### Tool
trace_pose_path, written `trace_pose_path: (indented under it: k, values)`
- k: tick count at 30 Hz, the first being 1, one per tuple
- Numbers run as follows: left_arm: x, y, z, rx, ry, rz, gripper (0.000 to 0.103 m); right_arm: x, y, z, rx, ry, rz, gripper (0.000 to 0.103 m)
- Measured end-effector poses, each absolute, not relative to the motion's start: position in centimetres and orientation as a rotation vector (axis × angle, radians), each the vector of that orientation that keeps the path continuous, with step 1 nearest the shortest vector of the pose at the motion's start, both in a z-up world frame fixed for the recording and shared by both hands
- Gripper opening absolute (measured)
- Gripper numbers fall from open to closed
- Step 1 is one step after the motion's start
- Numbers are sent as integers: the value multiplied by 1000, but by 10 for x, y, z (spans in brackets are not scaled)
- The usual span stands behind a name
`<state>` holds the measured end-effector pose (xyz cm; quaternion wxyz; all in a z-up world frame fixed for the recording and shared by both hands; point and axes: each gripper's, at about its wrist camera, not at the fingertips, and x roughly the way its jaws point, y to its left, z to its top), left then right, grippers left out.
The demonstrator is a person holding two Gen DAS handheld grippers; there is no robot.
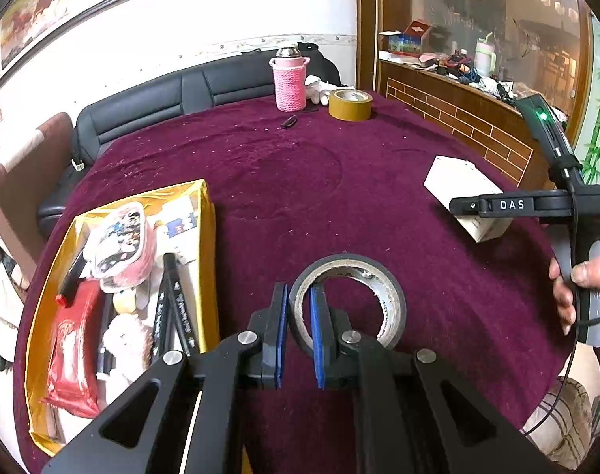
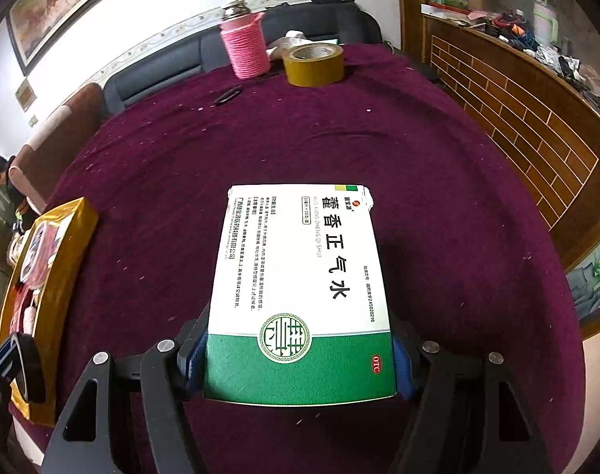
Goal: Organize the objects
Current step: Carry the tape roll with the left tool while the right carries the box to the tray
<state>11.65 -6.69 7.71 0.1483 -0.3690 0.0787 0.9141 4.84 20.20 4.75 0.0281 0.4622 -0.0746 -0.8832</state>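
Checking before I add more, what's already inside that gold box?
The gold box holds a red packet, black pencils, a plush toy and a patterned pink-rimmed case. Anything underneath is covered.

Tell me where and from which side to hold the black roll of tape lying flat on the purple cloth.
Grip the near wall of the black roll of tape, from above and the near side: it lies flat, hole up, so one finger fits inside, one outside, as the left gripper does.

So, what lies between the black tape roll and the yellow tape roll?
Mostly bare purple cloth; in the left wrist view only a small dark object lies near the yellow tape roll, far from the black tape roll.
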Motion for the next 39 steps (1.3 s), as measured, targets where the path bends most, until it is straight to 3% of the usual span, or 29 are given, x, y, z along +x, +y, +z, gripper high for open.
trace_pose_path:
  k: [39]
  values:
    - [192,-184,96,-989,-14,2810,11,132,51,101,1177,-58,-2517,76]
